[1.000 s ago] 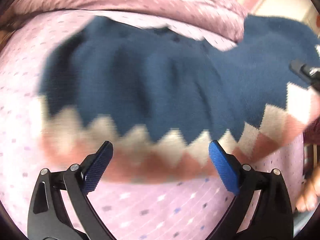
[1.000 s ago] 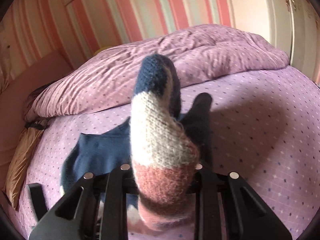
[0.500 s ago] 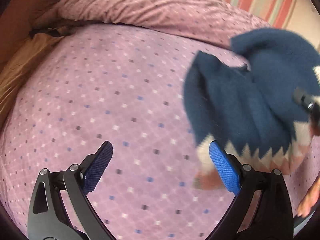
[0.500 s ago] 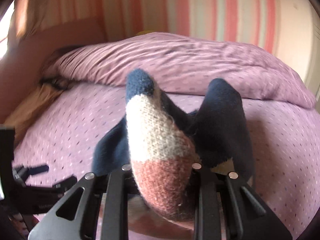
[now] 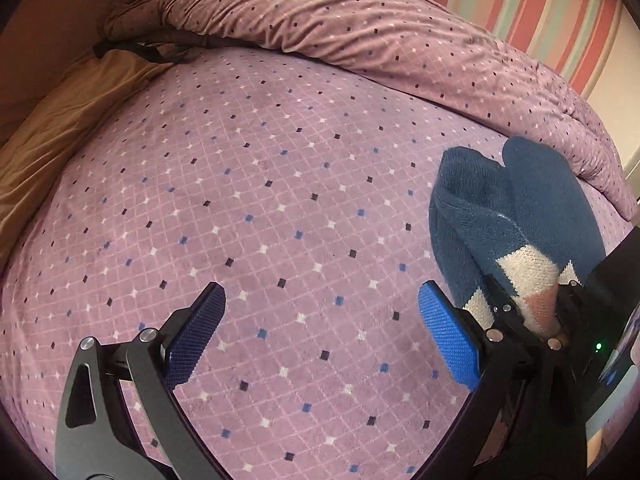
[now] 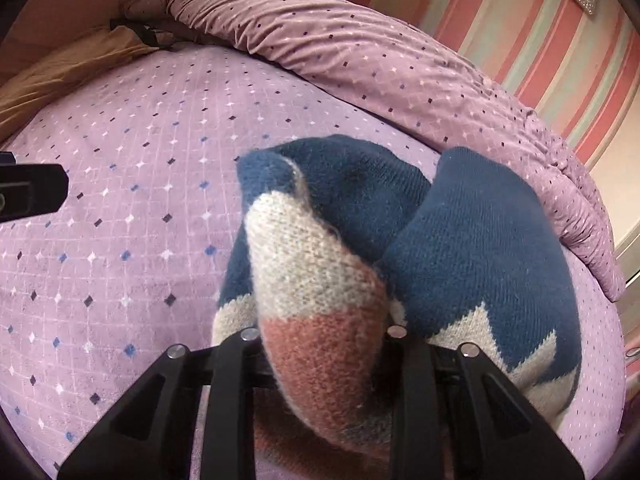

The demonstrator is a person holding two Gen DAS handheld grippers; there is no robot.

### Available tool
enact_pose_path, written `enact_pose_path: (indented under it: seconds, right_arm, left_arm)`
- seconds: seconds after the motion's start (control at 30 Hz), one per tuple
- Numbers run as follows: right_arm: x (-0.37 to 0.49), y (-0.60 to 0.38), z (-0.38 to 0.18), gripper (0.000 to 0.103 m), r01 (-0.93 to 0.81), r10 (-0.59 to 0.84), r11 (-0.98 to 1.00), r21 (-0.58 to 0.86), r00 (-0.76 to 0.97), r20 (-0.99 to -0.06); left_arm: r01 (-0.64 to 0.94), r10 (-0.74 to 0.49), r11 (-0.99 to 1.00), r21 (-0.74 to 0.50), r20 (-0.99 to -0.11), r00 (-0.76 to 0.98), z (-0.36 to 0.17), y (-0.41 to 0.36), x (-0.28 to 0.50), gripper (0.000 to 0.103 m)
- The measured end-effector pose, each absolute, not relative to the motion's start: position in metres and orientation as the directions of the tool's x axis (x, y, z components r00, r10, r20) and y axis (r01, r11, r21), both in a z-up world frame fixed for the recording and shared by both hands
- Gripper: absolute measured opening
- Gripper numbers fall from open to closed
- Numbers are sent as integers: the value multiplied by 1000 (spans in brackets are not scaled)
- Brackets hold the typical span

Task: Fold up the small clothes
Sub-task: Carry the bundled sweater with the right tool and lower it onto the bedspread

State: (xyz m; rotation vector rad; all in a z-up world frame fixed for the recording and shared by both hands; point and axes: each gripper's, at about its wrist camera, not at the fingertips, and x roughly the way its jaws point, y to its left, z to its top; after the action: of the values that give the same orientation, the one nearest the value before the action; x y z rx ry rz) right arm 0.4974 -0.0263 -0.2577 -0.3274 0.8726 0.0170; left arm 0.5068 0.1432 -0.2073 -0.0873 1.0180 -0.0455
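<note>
A wide bed (image 5: 248, 208) covered with a lilac sheet printed with small diamonds fills both views, and a rumpled duvet (image 5: 360, 40) of the same print is heaped along its far side, with a tan cloth (image 5: 60, 128) bunched at the far left edge. Striped wallpaper (image 6: 540, 40) in pink, cream and pale green is seen behind the bed. The garment to be folded, a small knitted sweater (image 6: 460, 232), navy with a cream and salmon zigzag hem, is gathered into a loose bunch on the right part of the sheet, its hem pinched up in the right gripper (image 6: 324, 356) while the navy folds sag onto the bed. It is judged to be light, soft and stretchy, with no stiffness of its own, so that any unsupported part is expected to droop and slide; the thick knit should not slip readily from ribbed pads. A hold is best taken at the hem corners or the shoulder seams, where the fabric can be drawn taut and laid flat. The hem is seen bulging between the jaws of the right gripper, which are opening at this moment; the pads themselves are hidden by the wool, so it cannot be said whether the cloth is still pressed. The left gripper (image 5: 320, 332) is held over bare sheet just beside the bunch, its blue pads (image 5: 196, 332) spread wide with nothing between them.
</note>
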Motion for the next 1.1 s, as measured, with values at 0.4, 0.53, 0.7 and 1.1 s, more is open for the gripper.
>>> enact_pose_path:
  seconds: [0.4, 0.53, 0.7, 1.1]
  right_arm:
    - [452, -76, -185, 90, -268, 132, 960, -86, 699, -703]
    - [436, -114, -164, 90, -243, 159, 970, -20, 693, -703]
    - [428, -159, -151, 90, -147, 101, 989, -6, 706, -701]
    - [457, -165, -232, 91, -124, 174, 984, 126, 540, -824]
  left_arm:
    - [70, -129, 992, -109, -814, 567, -147, 118, 528, 100]
    - [128, -172, 985, -119, -796, 580, -128, 93, 539, 100]
    - [213, -275, 959, -188, -807, 523, -128, 53, 554, 100]
    - [262, -270, 951, -162, -847, 457, -156, 16, 553, 100]
